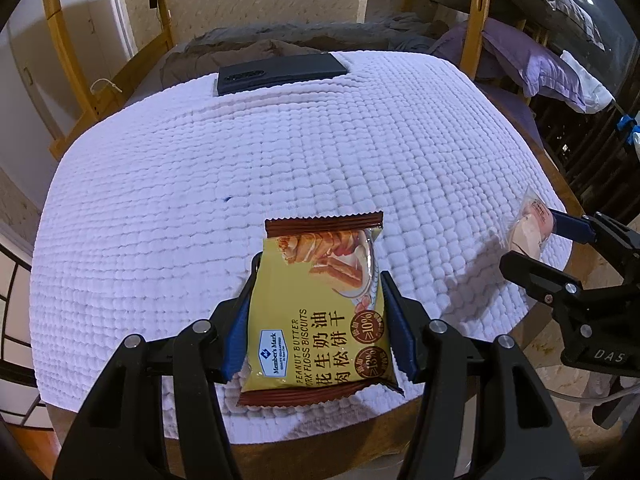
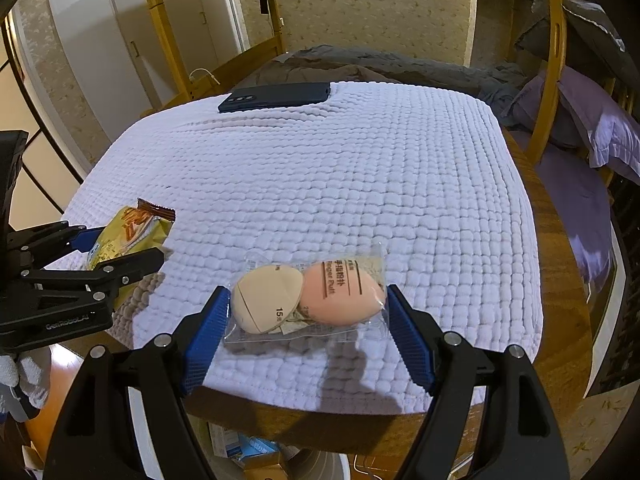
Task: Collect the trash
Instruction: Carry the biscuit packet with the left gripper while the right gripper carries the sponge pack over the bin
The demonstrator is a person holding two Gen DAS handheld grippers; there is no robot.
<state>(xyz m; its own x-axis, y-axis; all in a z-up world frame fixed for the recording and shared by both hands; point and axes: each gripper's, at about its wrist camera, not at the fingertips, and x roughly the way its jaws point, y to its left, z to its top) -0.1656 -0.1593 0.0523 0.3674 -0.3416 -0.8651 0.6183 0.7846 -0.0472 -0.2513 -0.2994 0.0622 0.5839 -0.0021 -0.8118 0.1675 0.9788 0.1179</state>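
A yellow and brown biscuit packet (image 1: pixel 316 320) sits lengthwise between the blue pads of my left gripper (image 1: pixel 320 268), which is shut on its sides just above the near edge of the white cloth (image 1: pixel 280 152). In the right wrist view the same packet (image 2: pixel 132 228) tilts upward in the left gripper (image 2: pixel 128 246). A clear packet holding a beige and a pink makeup puff (image 2: pixel 308 296) is clamped across its width by my right gripper (image 2: pixel 306 291), slightly above the cloth with a shadow under it. The left wrist view shows this puff packet (image 1: pixel 528 224) at the far right.
A dark phone (image 2: pixel 276 96) lies face down at the cloth's far edge. The cloth covers a wooden table (image 2: pixel 560 280). A bunk bed with wooden posts (image 2: pixel 554 60), grey bedding and purple pillows stands behind and to the right. Boxes sit under the table.
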